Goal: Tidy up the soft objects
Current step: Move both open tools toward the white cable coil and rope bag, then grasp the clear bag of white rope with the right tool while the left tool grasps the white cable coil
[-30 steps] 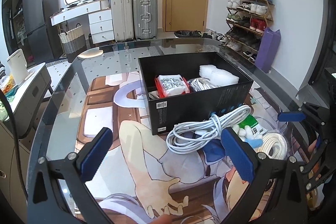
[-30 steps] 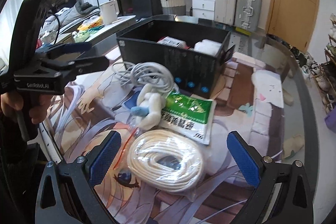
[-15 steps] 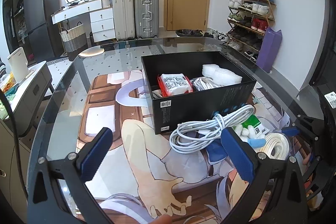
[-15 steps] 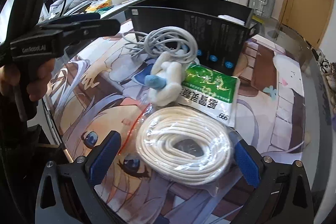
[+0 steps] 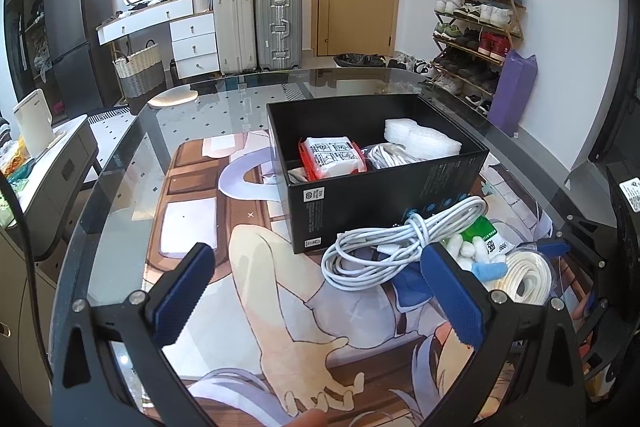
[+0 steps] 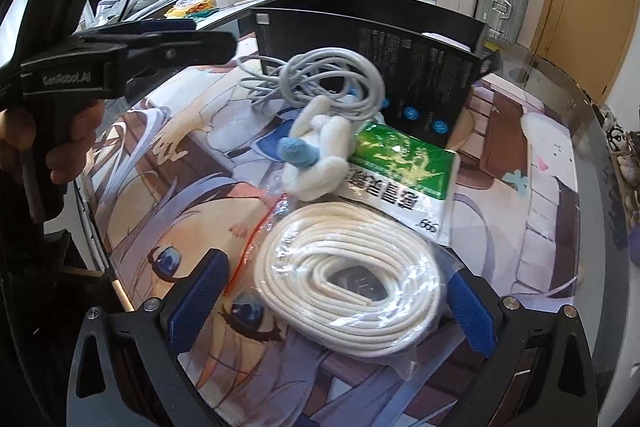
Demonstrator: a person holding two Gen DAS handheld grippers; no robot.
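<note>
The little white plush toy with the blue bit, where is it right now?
In the right wrist view the white plush toy lies mid-picture on the table mat, outside the black box, with the grey cable bundle behind it, the green packet beside it and the bagged white rope coil in front.

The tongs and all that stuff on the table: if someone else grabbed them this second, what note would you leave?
Right tongs: open, straddling the bagged white rope coil, not yet closed.
Left tongs: open, empty, hovering above the mat beside the white cable bundle.
In the black box already: a red-and-white packet, white foam, another cable.
Outside, in front of the box: rope coil, cable bundle, white plush toy, green packet.
Left to do: close on the coil, box it, then probably the other three.
</note>
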